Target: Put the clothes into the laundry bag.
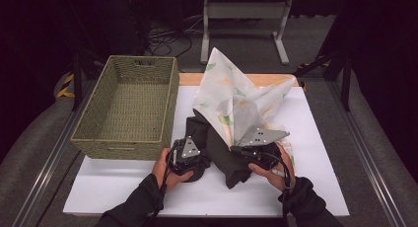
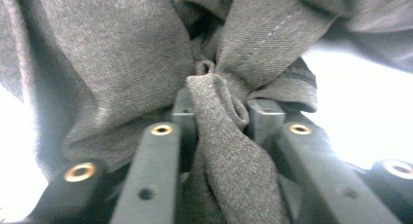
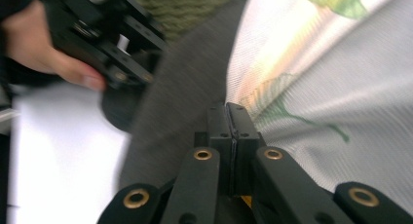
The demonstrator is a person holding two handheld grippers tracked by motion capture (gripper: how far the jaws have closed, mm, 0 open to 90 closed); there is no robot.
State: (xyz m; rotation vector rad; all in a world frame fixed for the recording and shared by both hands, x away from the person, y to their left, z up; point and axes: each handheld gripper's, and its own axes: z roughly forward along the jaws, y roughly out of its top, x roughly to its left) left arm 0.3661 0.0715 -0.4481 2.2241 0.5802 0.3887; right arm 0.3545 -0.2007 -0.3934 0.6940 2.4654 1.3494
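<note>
High view: dark grey garment (image 1: 222, 153) heaped near the bench's (image 1: 123, 187) front edge, under a leaf-print white cloth (image 1: 231, 94) rising toward the back edge. Left tool (image 2: 221, 112) pinching a bunched fold of the garment. Right tool (image 3: 233, 121) pressed together against both fabrics. Woven basket (image 1: 123, 138) at the left edge.

Bare white worktop (image 1: 123, 187) open along the near edge and down the right side past the cloths. Woven basket (image 1: 129, 106) walling off the left rear, its inside free. Peaked leaf-print cloth (image 1: 231, 96) and dark cloth (image 1: 219, 150) heaped across the centre, blocking any straight pass between left tool (image 1: 190, 160) and right tool (image 1: 241, 150).
</note>
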